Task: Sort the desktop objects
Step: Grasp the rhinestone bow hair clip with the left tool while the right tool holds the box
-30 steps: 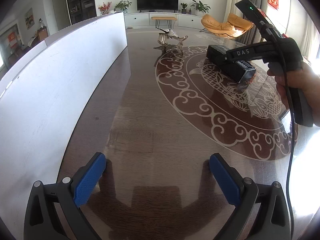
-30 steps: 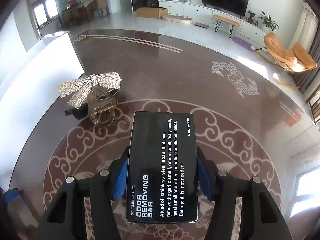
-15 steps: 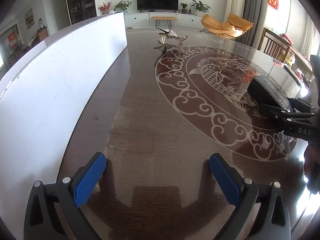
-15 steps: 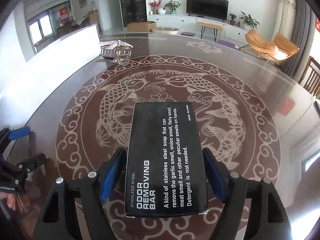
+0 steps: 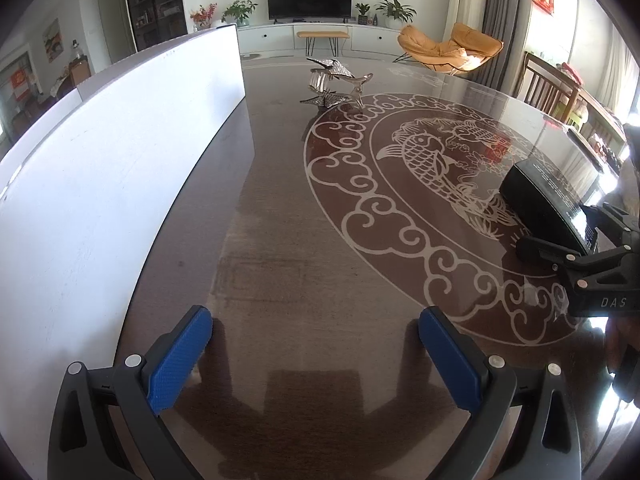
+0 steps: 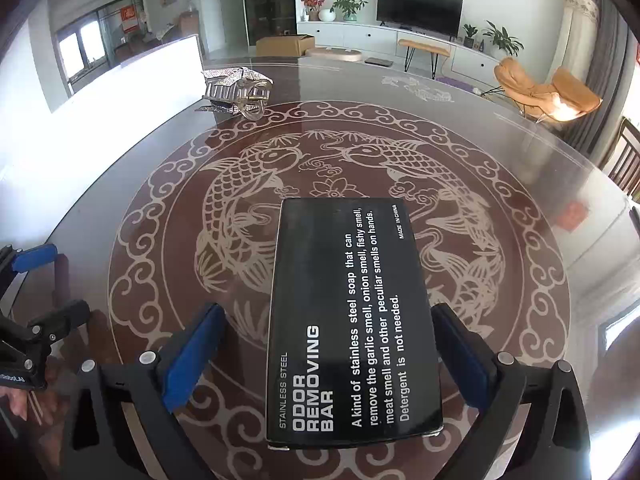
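A black box [image 6: 352, 312] printed "ODOR REMOVING BAR" lies flat on the glass table [image 6: 520, 140], over the koi pattern. My right gripper [image 6: 326, 312] straddles it with its jaws opening; the blue pads [image 6: 188, 356] stand off its sides, with a clear gap on the left. In the left wrist view the box [image 5: 540, 196] and the right gripper [image 5: 580, 264] sit at the far right. My left gripper [image 5: 316, 320] hovers open over bare table, nothing between its fingers. A silver rhinestone hair clip [image 5: 332, 80] [image 6: 236, 88] rests at the far end.
A tall white board [image 5: 120, 160] [image 6: 120, 112] stands along the table's left side. The left gripper [image 6: 36, 280] shows at the left edge of the right wrist view. Wooden chairs [image 5: 552, 92] stand beyond the table's right rim.
The right gripper carried the black box away from the hair clip to the near right of the table, lowered it onto the glass and spread its jaws off it. The left gripper stayed still.
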{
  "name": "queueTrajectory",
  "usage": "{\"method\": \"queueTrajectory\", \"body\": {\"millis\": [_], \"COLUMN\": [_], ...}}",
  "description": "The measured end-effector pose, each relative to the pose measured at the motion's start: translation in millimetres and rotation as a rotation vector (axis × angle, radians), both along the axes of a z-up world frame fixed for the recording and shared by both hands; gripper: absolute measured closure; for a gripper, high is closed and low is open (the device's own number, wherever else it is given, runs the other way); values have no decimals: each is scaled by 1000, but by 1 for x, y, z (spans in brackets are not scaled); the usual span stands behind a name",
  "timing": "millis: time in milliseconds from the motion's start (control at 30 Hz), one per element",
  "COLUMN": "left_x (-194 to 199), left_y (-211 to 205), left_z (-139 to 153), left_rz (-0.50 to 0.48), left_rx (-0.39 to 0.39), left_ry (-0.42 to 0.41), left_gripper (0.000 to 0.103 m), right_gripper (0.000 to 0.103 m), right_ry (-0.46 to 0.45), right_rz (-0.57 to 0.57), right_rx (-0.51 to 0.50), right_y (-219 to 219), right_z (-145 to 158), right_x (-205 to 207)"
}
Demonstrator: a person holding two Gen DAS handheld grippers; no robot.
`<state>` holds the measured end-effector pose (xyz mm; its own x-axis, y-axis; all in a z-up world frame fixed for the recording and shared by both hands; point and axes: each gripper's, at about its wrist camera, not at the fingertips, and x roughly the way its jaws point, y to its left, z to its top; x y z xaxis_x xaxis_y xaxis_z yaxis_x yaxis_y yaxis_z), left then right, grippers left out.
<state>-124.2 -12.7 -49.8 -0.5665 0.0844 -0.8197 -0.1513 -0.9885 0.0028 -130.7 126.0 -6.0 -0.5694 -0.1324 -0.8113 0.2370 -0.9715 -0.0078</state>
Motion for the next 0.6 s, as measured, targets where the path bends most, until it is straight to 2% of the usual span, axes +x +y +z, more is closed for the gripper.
{"method": "queueTrajectory", "body": {"millis": [100,300,600], "left_x": [-43,-120,-180], "left_y": [10,32,50], "left_z": [0,-1,-1], "left_rz": [-27,-86,-90], "left_rx": [-2,3,3], "left_ry": [-17,12,14], "left_gripper": [0,0,0], "right_gripper": [0,0,0], "right_ry": [-2,-2,-2], "right_rz": [2,2,2], "right_rx": [1,1,2], "right_y": [0,-1,0], "right_z": [0,0,0], "right_x": [0,0,0]}}
